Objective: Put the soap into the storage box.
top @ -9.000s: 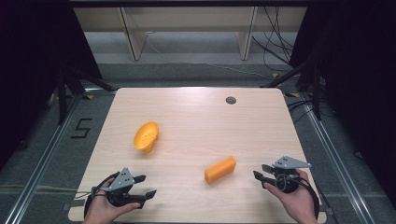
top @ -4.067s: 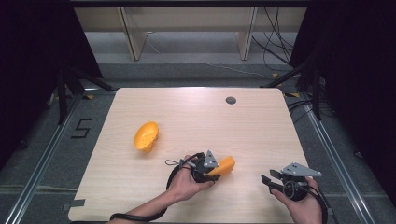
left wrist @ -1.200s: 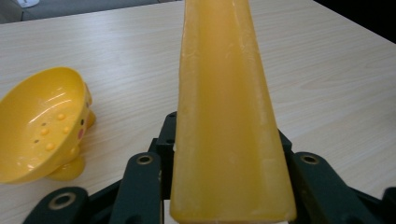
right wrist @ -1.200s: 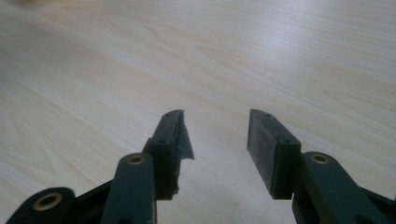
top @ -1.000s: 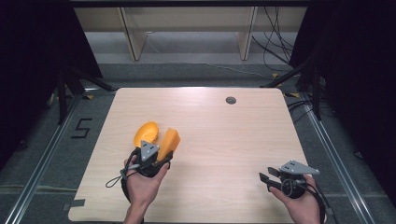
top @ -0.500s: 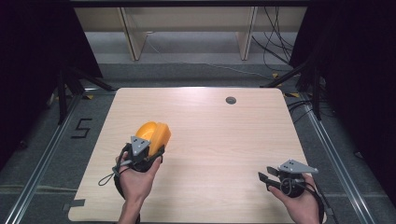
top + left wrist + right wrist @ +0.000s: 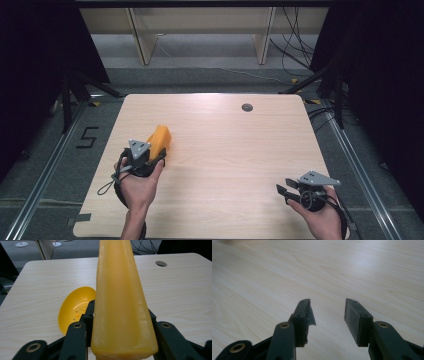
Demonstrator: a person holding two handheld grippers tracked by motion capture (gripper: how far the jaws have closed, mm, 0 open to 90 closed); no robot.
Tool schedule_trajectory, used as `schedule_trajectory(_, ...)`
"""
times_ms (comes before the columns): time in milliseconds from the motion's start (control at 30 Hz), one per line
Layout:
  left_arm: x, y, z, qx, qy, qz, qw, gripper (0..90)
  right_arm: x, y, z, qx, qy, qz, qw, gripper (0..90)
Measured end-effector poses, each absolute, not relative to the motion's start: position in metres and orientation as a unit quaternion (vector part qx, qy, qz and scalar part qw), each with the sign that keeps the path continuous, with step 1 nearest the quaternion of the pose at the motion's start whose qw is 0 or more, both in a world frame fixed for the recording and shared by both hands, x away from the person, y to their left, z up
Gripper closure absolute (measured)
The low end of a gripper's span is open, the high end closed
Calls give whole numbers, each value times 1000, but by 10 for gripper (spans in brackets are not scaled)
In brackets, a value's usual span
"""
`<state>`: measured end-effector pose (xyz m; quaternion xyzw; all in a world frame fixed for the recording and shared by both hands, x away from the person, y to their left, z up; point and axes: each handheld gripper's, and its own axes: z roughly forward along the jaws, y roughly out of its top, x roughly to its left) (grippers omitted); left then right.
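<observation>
An orange wedge-shaped block (image 7: 161, 139) is clamped between the jaws of my left gripper (image 7: 153, 152), at the left of the wooden table (image 7: 235, 150). In the left gripper view the block (image 7: 122, 297) stands tall between both black jaws, with the left gripper (image 7: 122, 317) shut on it. Just below and to the left of it a yellow bowl (image 7: 73, 307) lies on the table, its hollow facing the camera. My right gripper (image 7: 281, 192) rests near the table's front right corner. In the right gripper view, the right gripper (image 7: 327, 313) is open over bare wood with nothing between its jaws.
A small round hole (image 7: 247, 107) sits in the tabletop near the far edge, and shows as the hole (image 7: 161, 263) in the left gripper view. Wooden shelf legs (image 7: 139, 35) and cables (image 7: 295, 45) lie on the floor beyond the table. A "5" mark (image 7: 86, 136) is on the floor at left.
My left gripper has carried the orange block to the left, from beside the yellow bowl to over it, so the block now covers the bowl in the high view. The right gripper has stayed put.
</observation>
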<state>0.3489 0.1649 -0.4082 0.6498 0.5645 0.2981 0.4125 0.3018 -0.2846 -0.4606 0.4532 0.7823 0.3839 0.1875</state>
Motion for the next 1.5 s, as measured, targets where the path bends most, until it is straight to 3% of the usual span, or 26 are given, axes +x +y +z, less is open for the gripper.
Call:
schedule_trajectory(700, 375, 182, -406, 640, 579, 312, 396, 603, 302, -285, -460, 454, 781, 384, 190, 563)
schedule_trajectory(1500, 411, 190, -429, 641, 594, 308, 376, 603, 302, -285, -460, 454, 781, 384, 190, 564)
